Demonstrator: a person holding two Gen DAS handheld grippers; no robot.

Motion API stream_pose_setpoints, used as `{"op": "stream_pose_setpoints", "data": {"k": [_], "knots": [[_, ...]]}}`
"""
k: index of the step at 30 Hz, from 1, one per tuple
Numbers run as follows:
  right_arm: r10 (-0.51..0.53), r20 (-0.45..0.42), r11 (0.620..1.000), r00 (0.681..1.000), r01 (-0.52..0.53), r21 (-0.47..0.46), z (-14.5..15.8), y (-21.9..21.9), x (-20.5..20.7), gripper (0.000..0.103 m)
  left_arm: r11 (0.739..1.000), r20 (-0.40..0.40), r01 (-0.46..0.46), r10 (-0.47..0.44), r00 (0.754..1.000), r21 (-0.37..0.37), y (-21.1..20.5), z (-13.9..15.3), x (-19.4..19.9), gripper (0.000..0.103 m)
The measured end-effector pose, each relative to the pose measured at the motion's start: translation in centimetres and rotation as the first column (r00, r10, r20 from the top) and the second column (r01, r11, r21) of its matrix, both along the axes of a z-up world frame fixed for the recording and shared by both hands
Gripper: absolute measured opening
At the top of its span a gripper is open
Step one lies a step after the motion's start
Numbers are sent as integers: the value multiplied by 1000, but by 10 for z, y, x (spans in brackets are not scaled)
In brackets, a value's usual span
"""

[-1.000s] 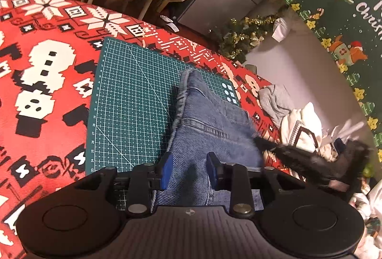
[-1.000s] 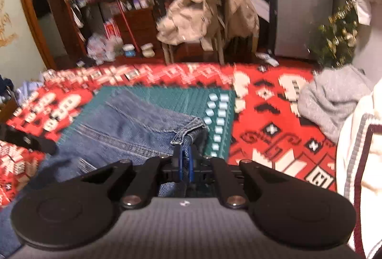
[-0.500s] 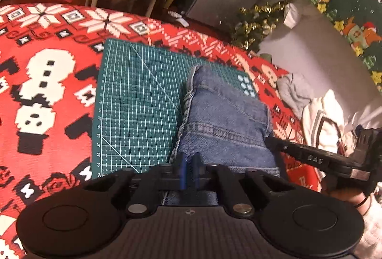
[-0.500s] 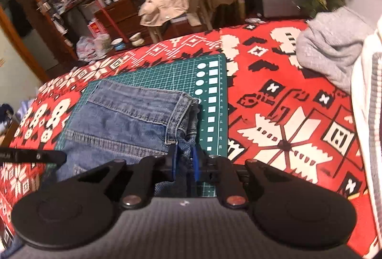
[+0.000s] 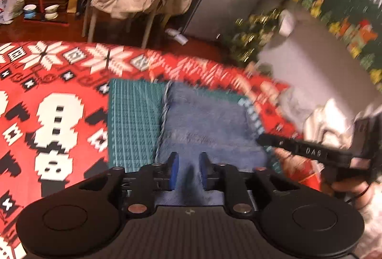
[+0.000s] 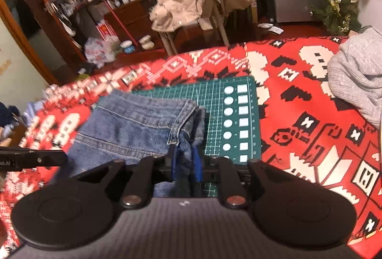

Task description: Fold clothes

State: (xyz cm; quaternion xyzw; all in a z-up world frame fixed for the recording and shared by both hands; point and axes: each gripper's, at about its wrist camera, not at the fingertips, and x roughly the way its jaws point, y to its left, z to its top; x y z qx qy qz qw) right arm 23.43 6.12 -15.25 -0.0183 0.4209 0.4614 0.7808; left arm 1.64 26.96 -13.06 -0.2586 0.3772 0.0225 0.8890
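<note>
Centre of both wrist views: folded jeans lie on the green cutting mat, which sits on the red patterned cloth covering the bench.
Jeans state: doubled into a compact block, hem edge toward the top of the frame, loose bunched edge at lower centre of the right view. Probably placed on the mat to use its grid as a squaring reference.
Left hand-held gripper: blue pads apart, jaws have just been opening; denim shows below the gap, no pinch visible. Reads as a release after laying the fold. View is motion-blurred, so contact can't be told.
Right hand-held gripper: jaws have just been opening, pads part-way apart, with the bunched denim edge between them. Cloth looks slack, so likely let go rather than clamped.
Why both low and angled down: fold has to be set flat before release.
Next, as a judgement: back both off, check edges, then another fold or move on.
Nearby: grey garment at right edge, likely still waiting to be folded.
Risk: bunched edge could snag on a pad on pull-back.
</note>
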Motion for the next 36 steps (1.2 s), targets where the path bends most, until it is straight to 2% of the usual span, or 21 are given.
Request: {"op": "stream_pose_setpoints", "data": {"k": [2, 4, 7, 10, 11, 12, 13, 17, 19, 21, 23, 27, 28, 30, 36], "knots": [[-9, -3, 999, 1000, 10, 37, 6, -5, 8, 32, 999, 11, -37, 37, 999, -24, 10, 2, 5, 46], [0, -16, 999, 1000, 1, 50, 8, 0, 13, 32, 998, -5, -51, 50, 999, -34, 14, 1, 19, 46], [21, -29, 999, 999, -20, 27, 5, 20, 17, 31, 999, -62, -45, 46, 997, 5, 12, -7, 40, 45], [21, -39, 1000, 999, -22, -10, -3, 35, 19, 30, 998, -104, -58, 59, 993, 16, 12, -16, 52, 36], [22, -38, 1000, 999, -23, -16, -4, 38, 19, 24, 998, -100, -59, 59, 993, 6, 12, -17, 53, 26], [24, -21, 999, 999, -25, -24, -5, 39, 18, 9, 998, -91, -61, 61, 994, 8, 11, -16, 51, 18], [28, 10, 999, 1000, -28, -32, -2, 39, 15, 9, 998, -78, -64, 65, 995, 19, 8, -12, 49, 14], [43, 112, 999, 993, -45, 18, 29, 26, 1, 8, 998, -14, -15, 16, 1000, 57, -6, 9, 36, 12], [43, 133, 999, 990, -44, 1, 31, 27, 4, 8, 995, -41, 16, -12, 999, 100, -13, 6, 40, 13], [31, 101, 999, 994, -27, -42, 18, 32, 16, 8, 995, -86, 22, -14, 996, 95, -14, -5, 43, 13], [22, 63, 997, 998, -17, -80, -2, 36, 27, 9, 996, -85, 15, -8, 996, 88, -13, -9, 38, 13], [12, 23, 999, 1000, -11, -36, -10, 27, 30, 13, 997, -76, -2, 8, 997, 73, -9, -9, 17, 13], [5, 9, 1000, 1000, -5, -27, -11, 24, 32, 23, 997, -76, -5, 10, 997, 71, -9, -8, 11, 13], [-14, 1, 1000, 1000, 14, -14, -7, 14, 32, 30, 998, -72, 0, 4, 997, 61, -10, -4, -4, 13], [45, 10, 999, 999, -45, -6, 20, -31, -9, 30, 997, -69, 42, -38, 997, 60, -20, 11, -49, 13]]}}
